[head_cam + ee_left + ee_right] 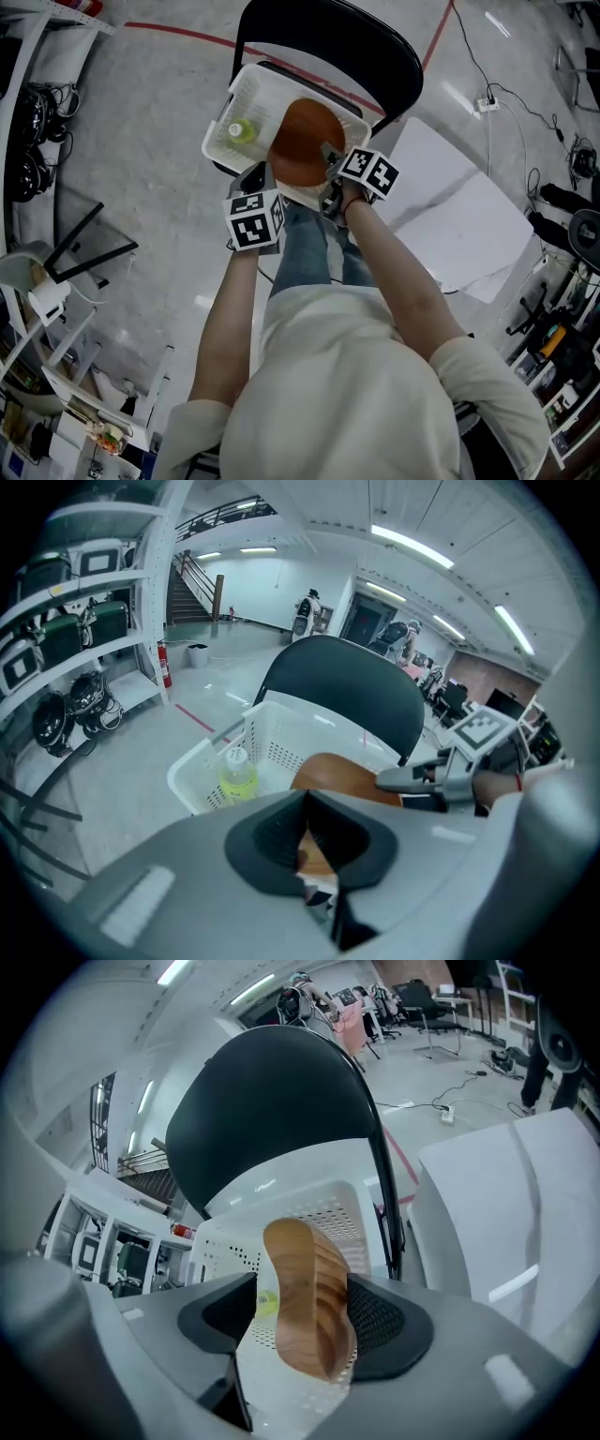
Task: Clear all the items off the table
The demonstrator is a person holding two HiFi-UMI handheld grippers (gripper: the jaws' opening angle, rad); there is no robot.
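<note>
Standing loose within right gripper (298, 1324): bowl (305, 1279)

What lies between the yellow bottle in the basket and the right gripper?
The wooden bowl, tilted between the right gripper's parted jaws, with the bottle beyond it. The head view shows this.

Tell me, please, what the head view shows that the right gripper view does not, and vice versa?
Only the head view shows the left tongs and the person's forearms. Only the right gripper view shows that the right tongs stand open, the wooden bowl on edge between the jaws. Both show that bowl, the white basket, the yellow-green bottle in it and the black chair.
</note>
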